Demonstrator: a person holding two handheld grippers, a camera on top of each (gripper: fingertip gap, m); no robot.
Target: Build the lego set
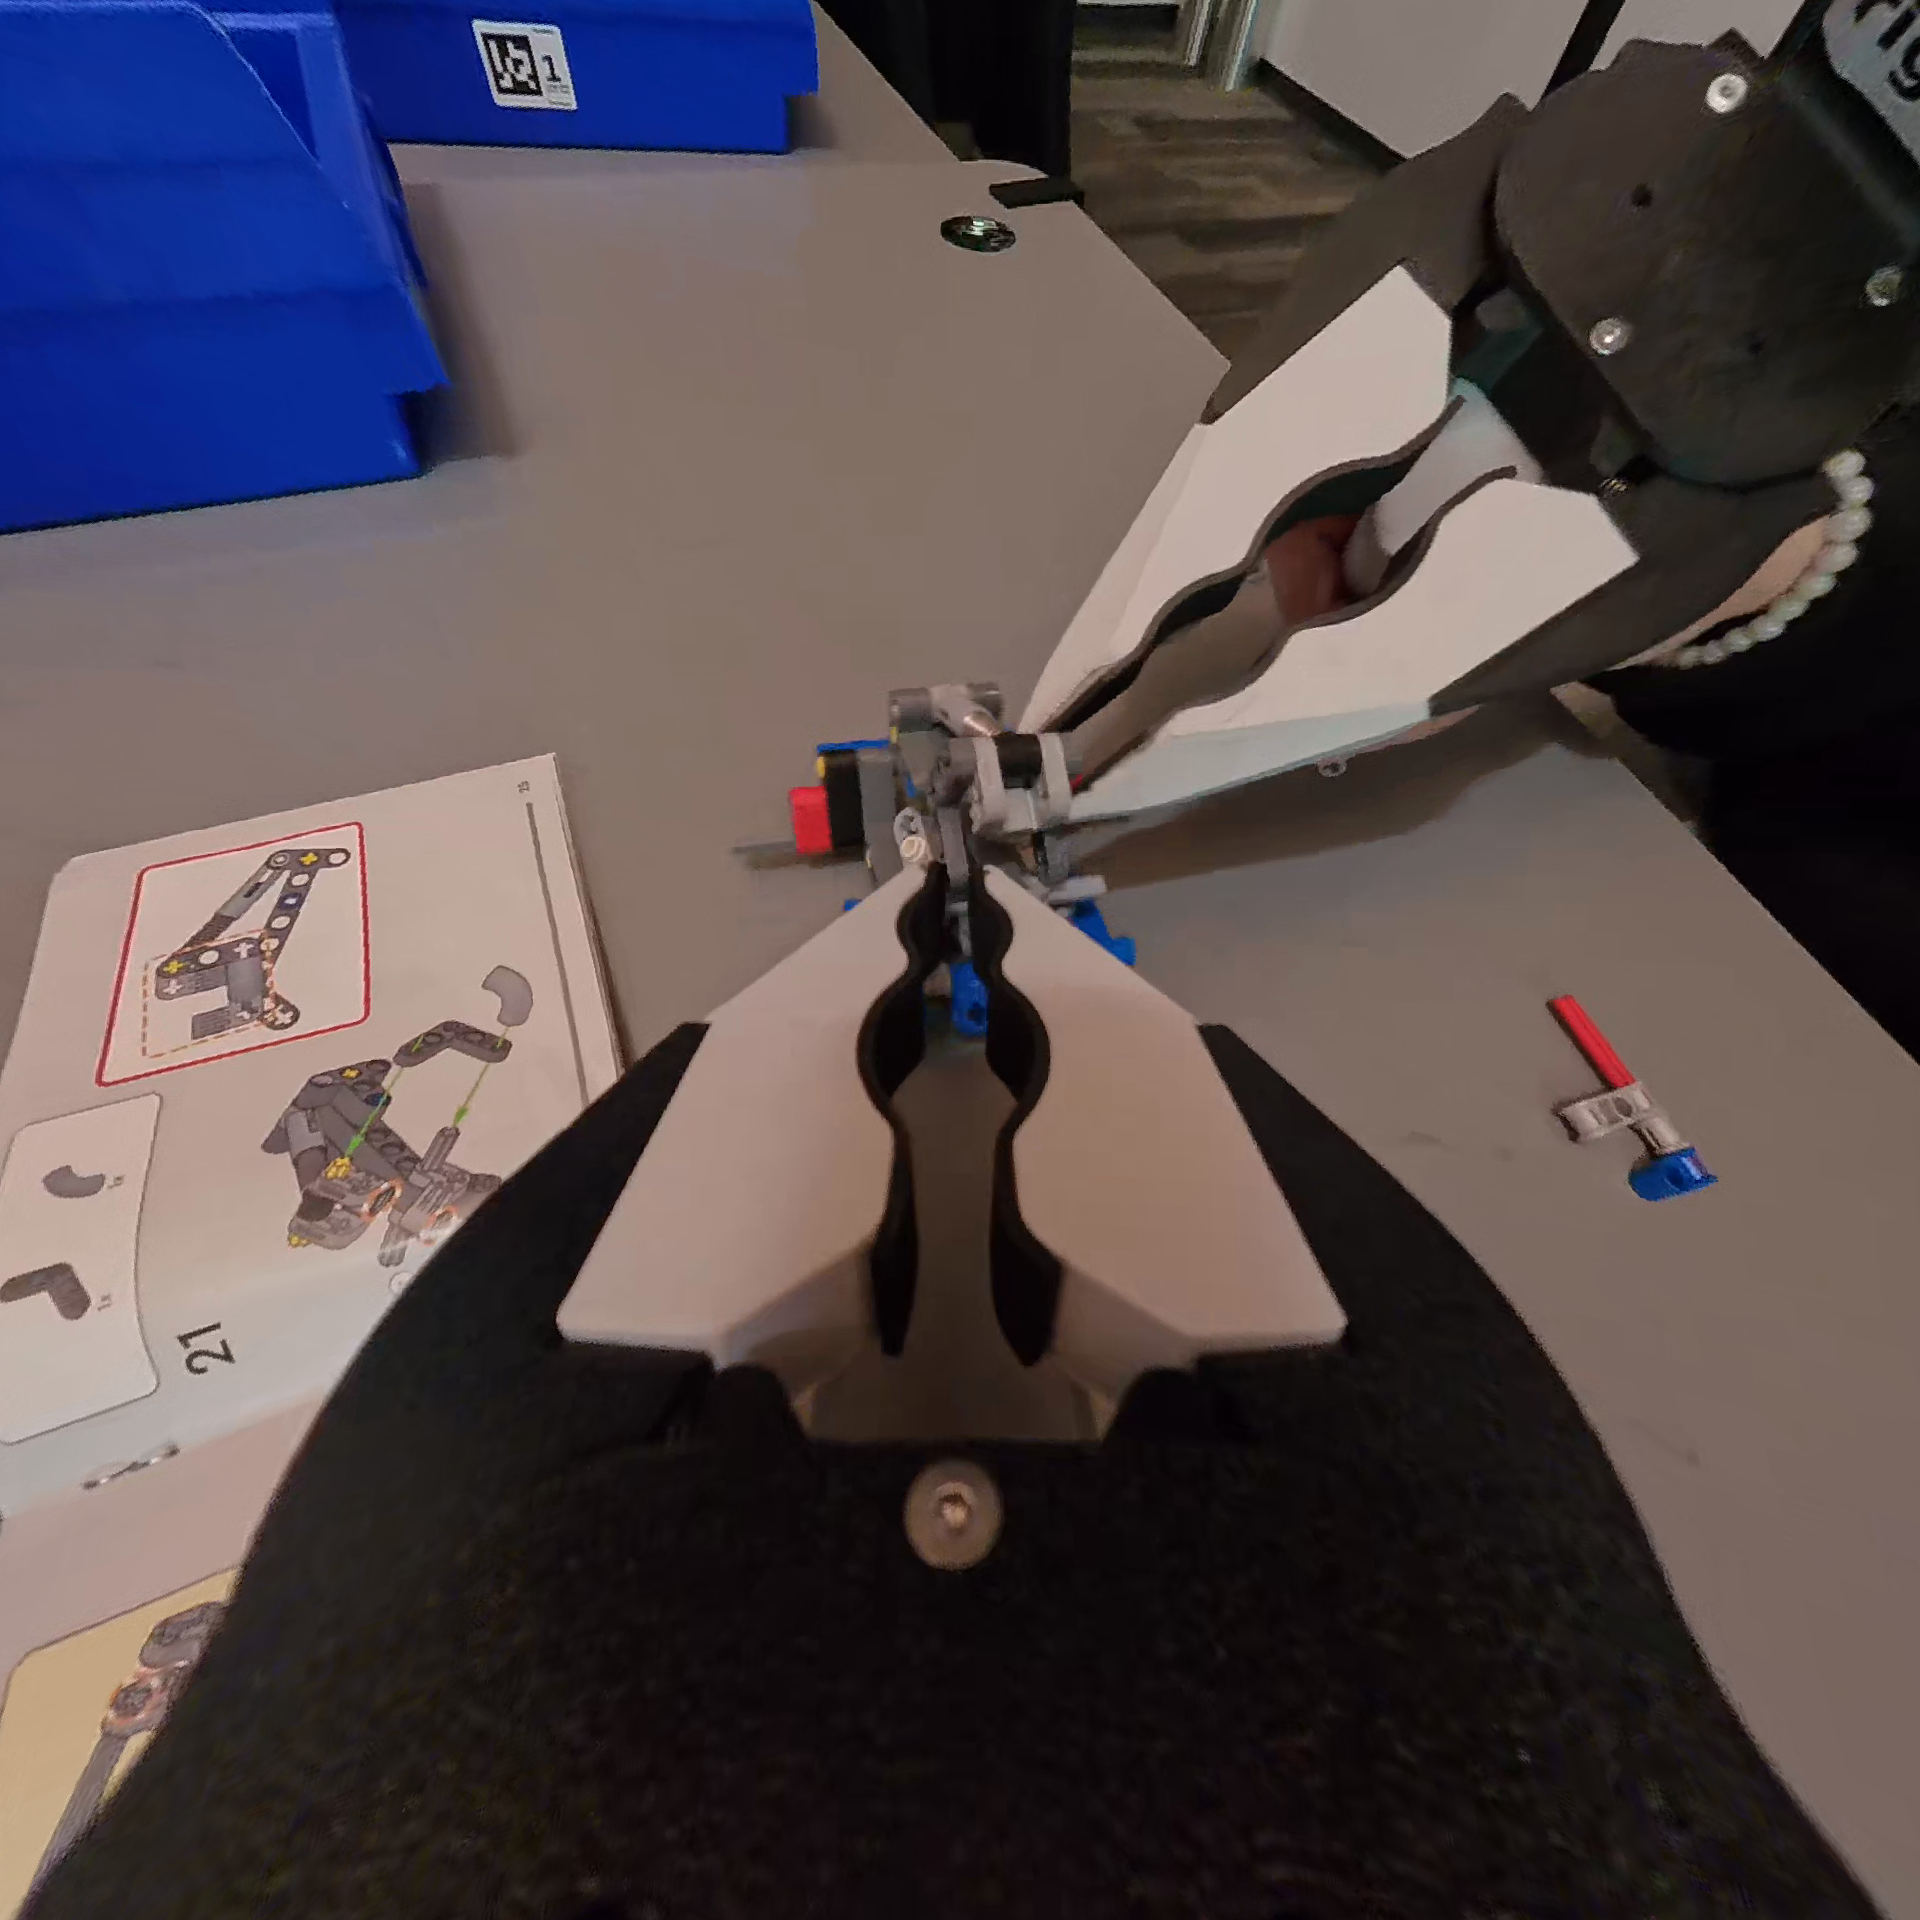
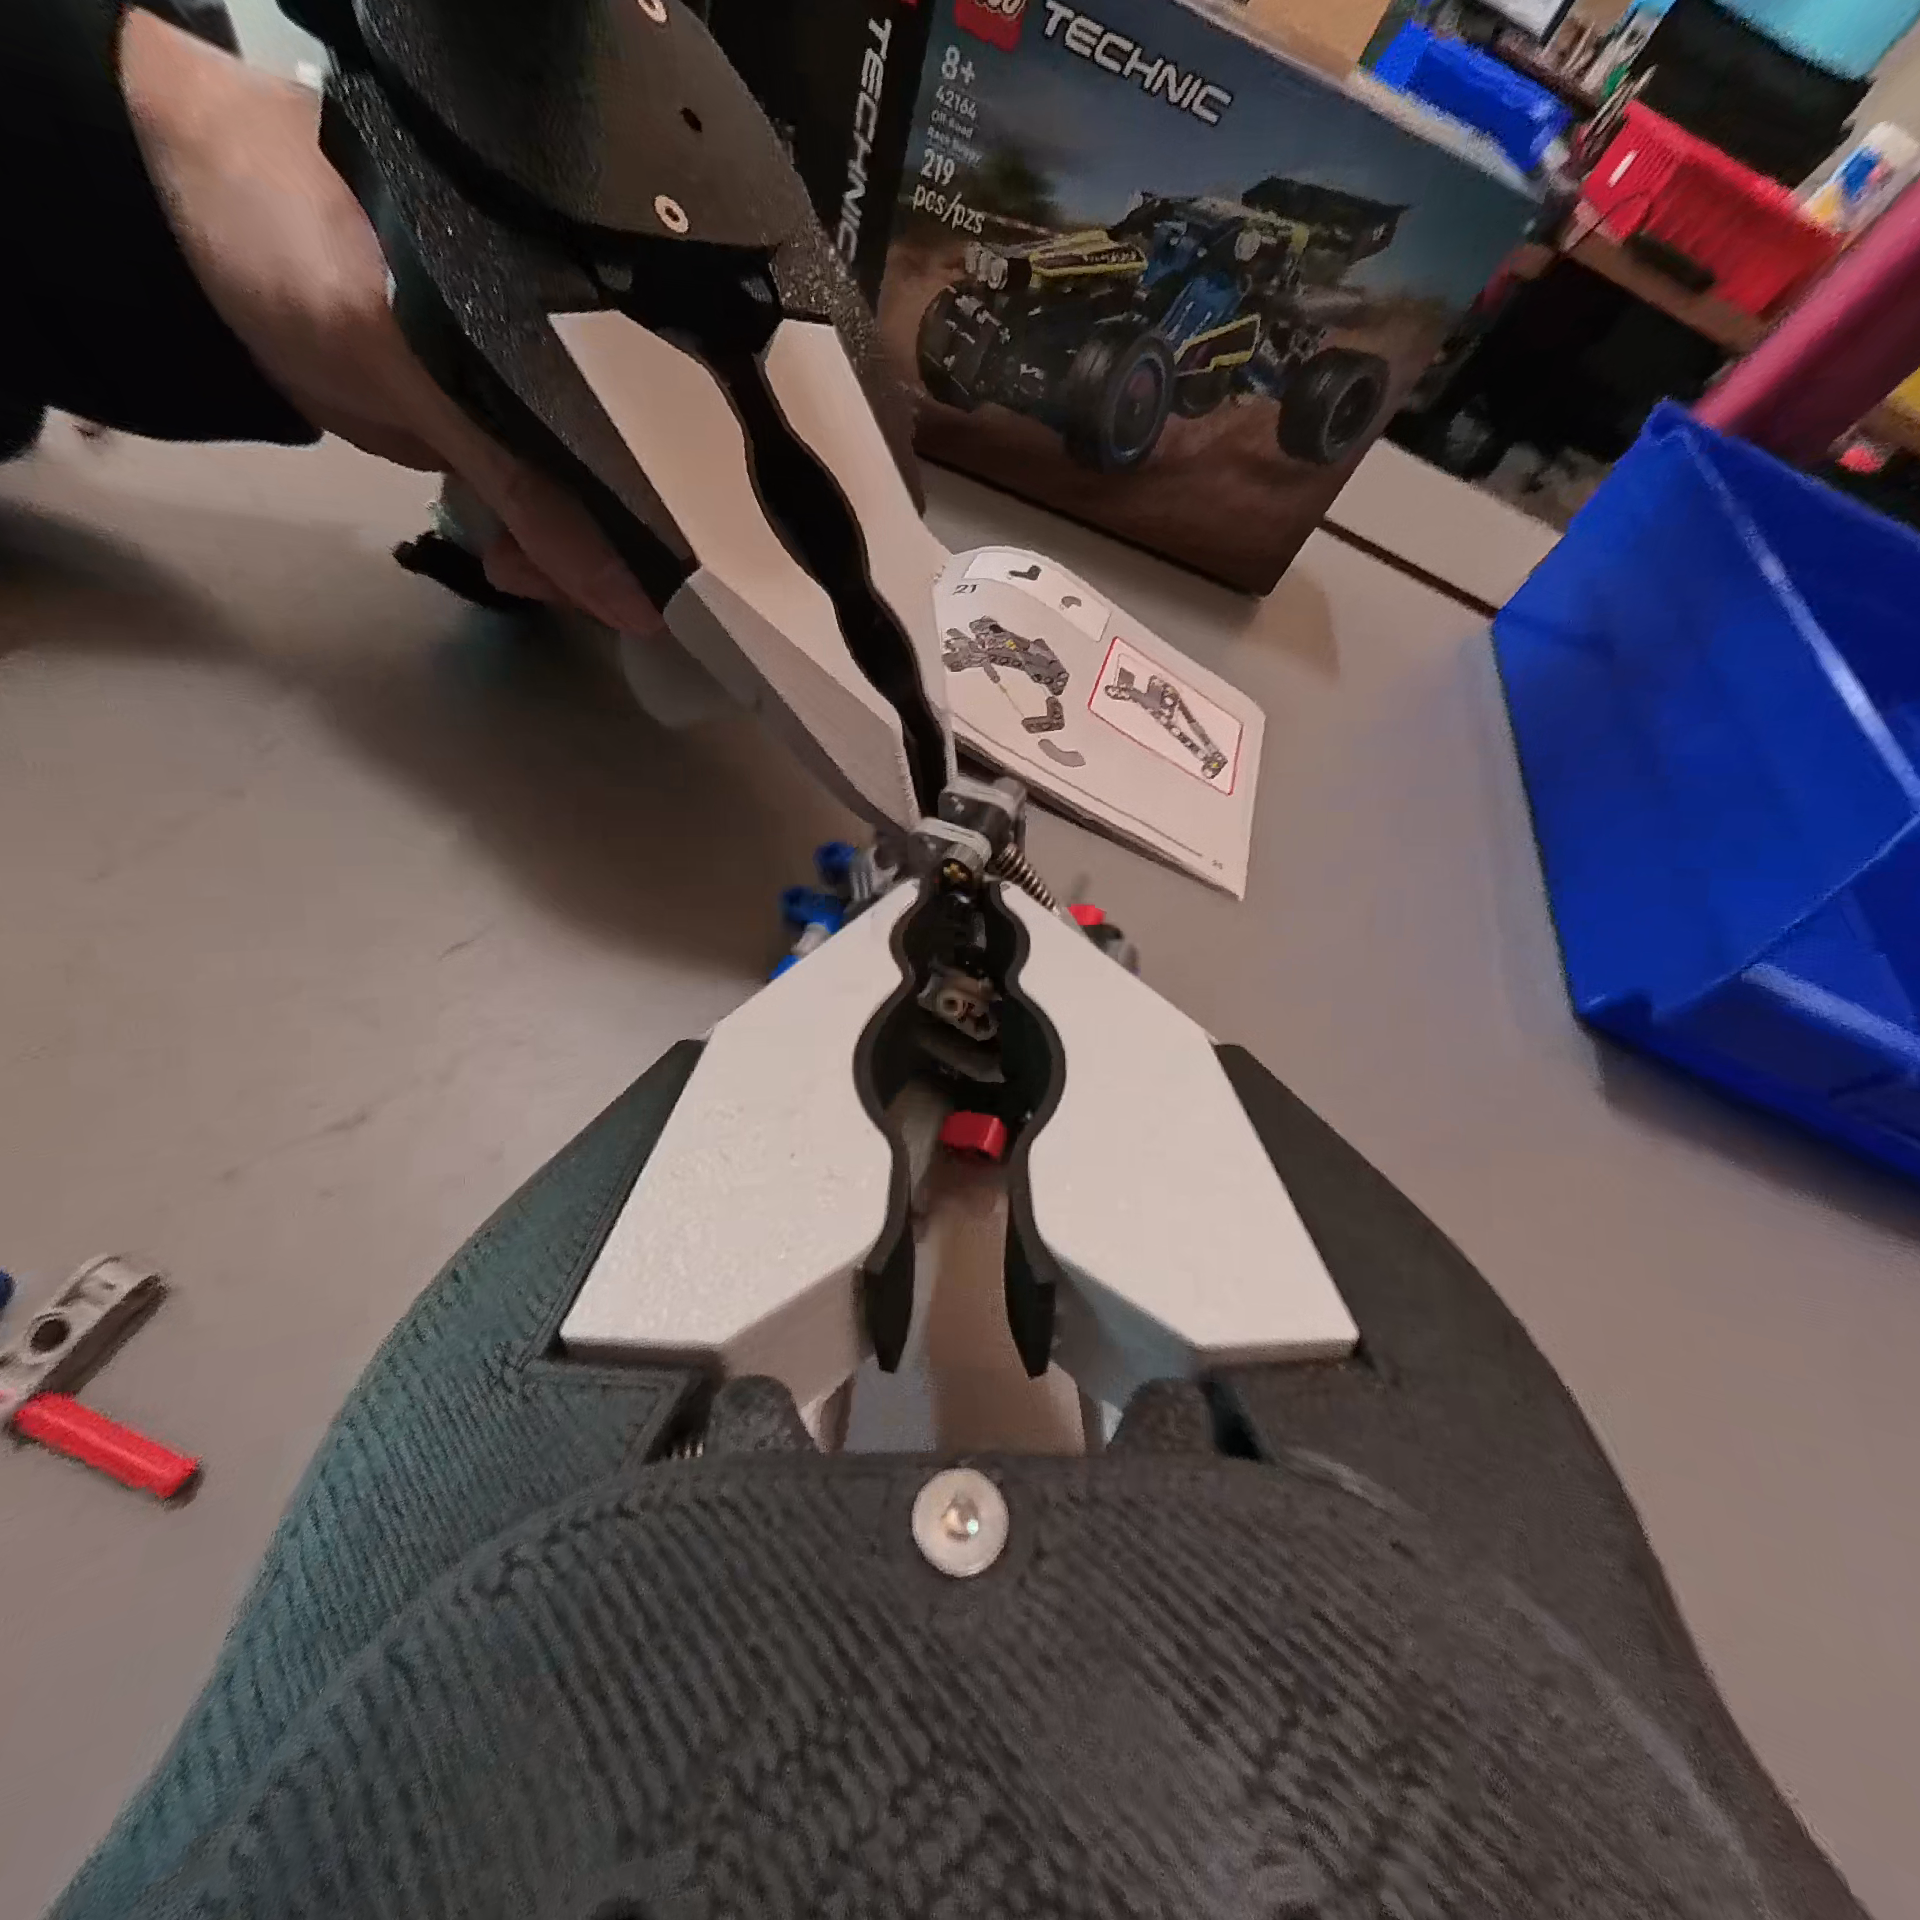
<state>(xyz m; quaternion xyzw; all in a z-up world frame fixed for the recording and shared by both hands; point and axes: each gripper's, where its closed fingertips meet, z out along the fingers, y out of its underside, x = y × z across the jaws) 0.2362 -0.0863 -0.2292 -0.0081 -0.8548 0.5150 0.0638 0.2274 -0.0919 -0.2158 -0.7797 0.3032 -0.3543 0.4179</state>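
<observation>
I'm seeing dim, warm indoor light with soft shadows spreading across the grey table (image 1: 727, 520). Wide-angle bending curves its edges, and motion blur smears the hand (image 2: 343, 343) above it.

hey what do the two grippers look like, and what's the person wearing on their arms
Both grippers, left and right, have rough black bodies with a silver screw in the middle, and white wedge-shaped fingers lined with wavy black pads. The jaws taper to a point. No cables show. The right wrist carries a pearl bracelet; a dark sleeve covers the left arm.
</observation>
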